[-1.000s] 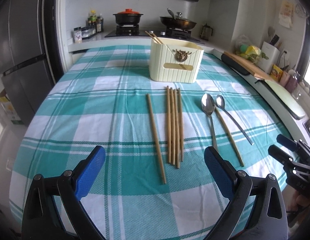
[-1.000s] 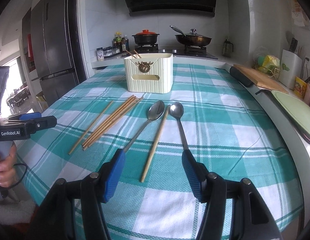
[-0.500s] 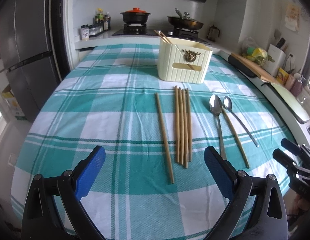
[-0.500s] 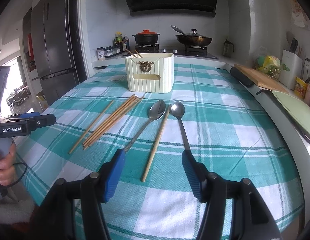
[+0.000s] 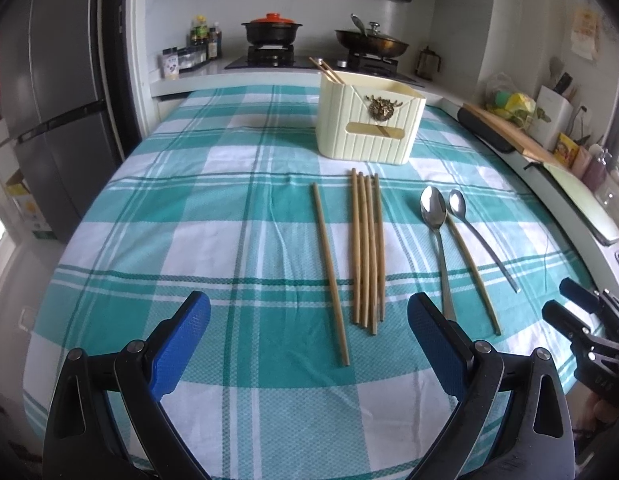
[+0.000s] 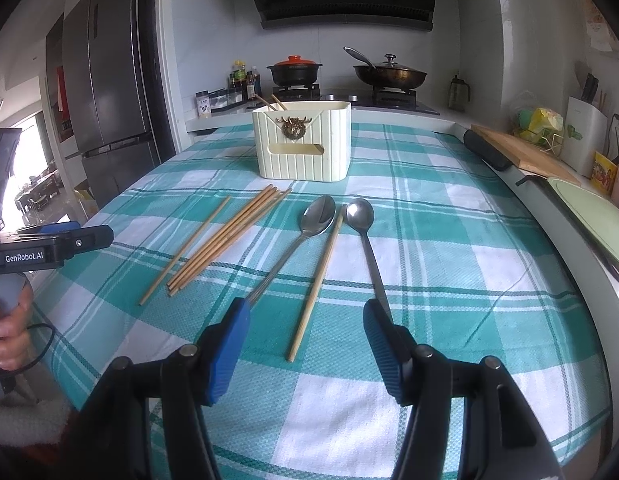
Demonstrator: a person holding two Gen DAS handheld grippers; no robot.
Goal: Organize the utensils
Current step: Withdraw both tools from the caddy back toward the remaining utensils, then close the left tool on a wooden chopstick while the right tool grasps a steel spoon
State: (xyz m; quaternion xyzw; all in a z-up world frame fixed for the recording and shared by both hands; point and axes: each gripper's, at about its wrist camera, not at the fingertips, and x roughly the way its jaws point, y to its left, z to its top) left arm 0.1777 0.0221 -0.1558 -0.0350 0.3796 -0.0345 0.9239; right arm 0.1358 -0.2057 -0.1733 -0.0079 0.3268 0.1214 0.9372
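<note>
The one legible label is on your left hand-held gripper: its side reads "GenRobot.AI" in white letters. The range hood carries a small logo, too small to read, and the papers on the right wall are blurred.

On the tabletop, covered in teal-and-white check cloth, the utensils lie with their long axes running from you toward the cream utensil holder. A single chopstick lies alone on the left; just beside it a bundle of chopsticks lies touching side by side. To the right, the large spoon and the small spoon have their bowls toward the holder and their handles toward you, with another lone chopstick between them — the spoons spread slightly apart toward you. Two chopsticks already stand tilted in the back left corner of the holder.

Your left hand-held gripper has its jaws wide apart over the cloth, holding nothing. Your right hand-held gripper is likewise spread and empty — the lone chopstick's near end lies on the cloth between its blue pads, untouched.
</note>
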